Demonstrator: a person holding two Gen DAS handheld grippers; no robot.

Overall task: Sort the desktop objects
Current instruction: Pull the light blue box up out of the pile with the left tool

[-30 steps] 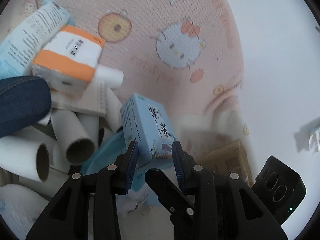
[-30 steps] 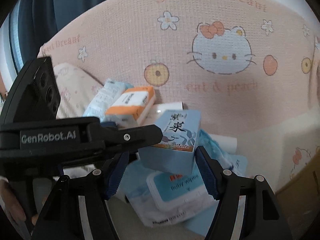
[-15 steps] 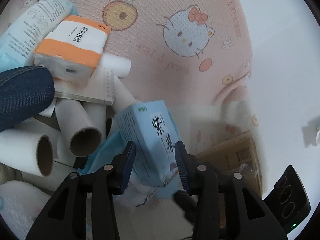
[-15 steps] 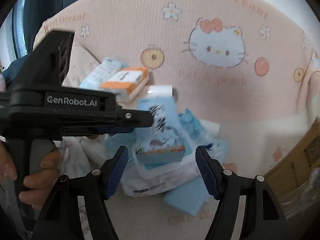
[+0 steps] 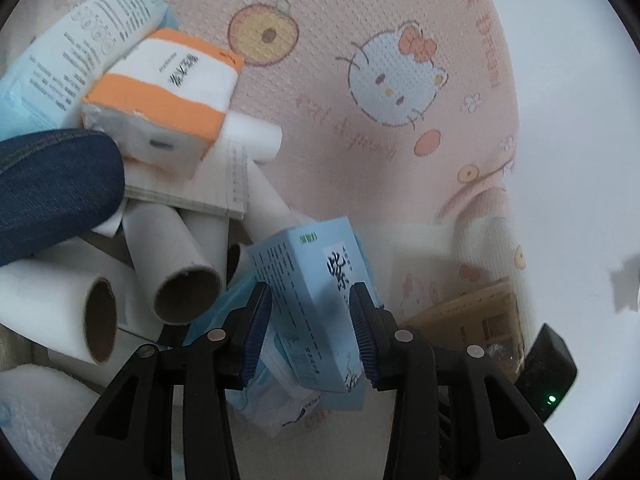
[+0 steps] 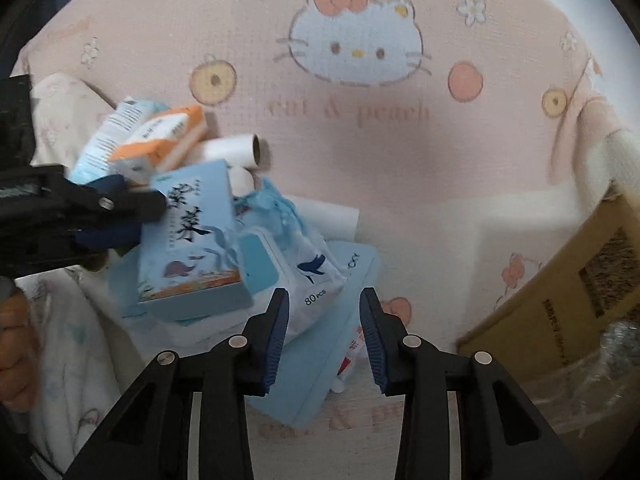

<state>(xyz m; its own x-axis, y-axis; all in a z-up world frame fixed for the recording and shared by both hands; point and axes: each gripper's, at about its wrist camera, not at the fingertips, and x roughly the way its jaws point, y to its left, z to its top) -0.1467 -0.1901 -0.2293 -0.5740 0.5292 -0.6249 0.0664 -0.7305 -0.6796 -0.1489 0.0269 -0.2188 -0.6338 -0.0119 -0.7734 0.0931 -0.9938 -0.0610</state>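
My left gripper (image 5: 310, 312) is shut on a light blue box with dark Chinese lettering (image 5: 316, 300), held above a pile of goods on a pink Hello Kitty mat. The same box (image 6: 192, 240) shows in the right wrist view, with the left gripper (image 6: 120, 216) on its left side. My right gripper (image 6: 324, 320) is open and empty, over a pack of wet wipes (image 6: 296, 264) and a flat blue pack (image 6: 320, 360). An orange and white tissue pack (image 5: 164, 100) and several white paper rolls (image 5: 172, 264) lie at the left.
A cardboard box (image 6: 568, 300) stands at the right. A lined notebook (image 5: 208, 188) lies under the tissue pack. A long blue and white pack (image 5: 68, 56) lies at the far left. A denim-clad leg (image 5: 52, 188) comes in from the left. The pink mat (image 6: 400, 160) stretches behind the pile.
The right gripper let go of the blue box, moved right and narrowed. The left gripper now holds the box alone and has carried it left and lower over the pile.
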